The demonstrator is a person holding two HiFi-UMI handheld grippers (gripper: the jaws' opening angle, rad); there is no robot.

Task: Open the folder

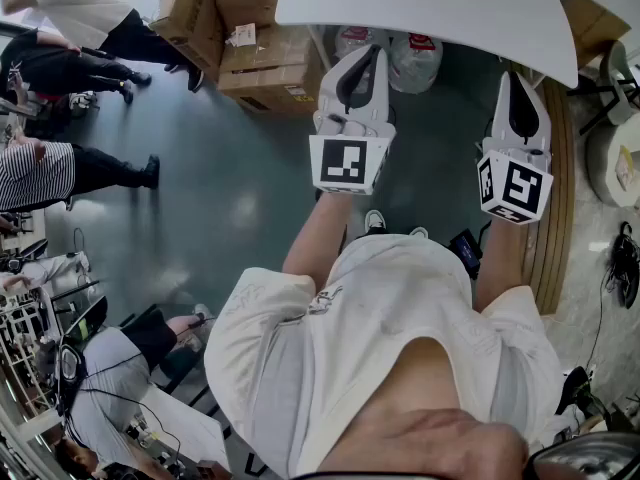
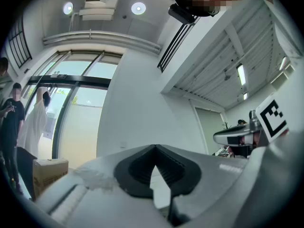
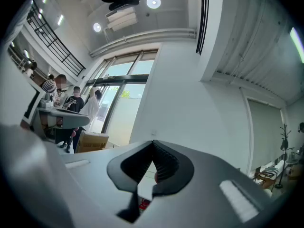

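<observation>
No folder shows in any view. In the head view my left gripper (image 1: 372, 56) and my right gripper (image 1: 513, 76) are held side by side in front of the person's body, both aimed at the near edge of a white table (image 1: 430, 13). Their marker cubes face the camera. In the left gripper view the left gripper (image 2: 155, 147) has its jaw tips meeting with nothing between them. The right gripper (image 3: 153, 142) looks the same in its own view, shut and empty. Both gripper views look at a white wall and ceiling.
Cardboard boxes (image 1: 262, 60) are stacked at the table's left end, and plastic bags (image 1: 415, 60) lie under it. Several people (image 1: 70, 168) stand and sit to the left. A wooden panel (image 1: 556, 203) and a chair (image 1: 620, 153) are on the right.
</observation>
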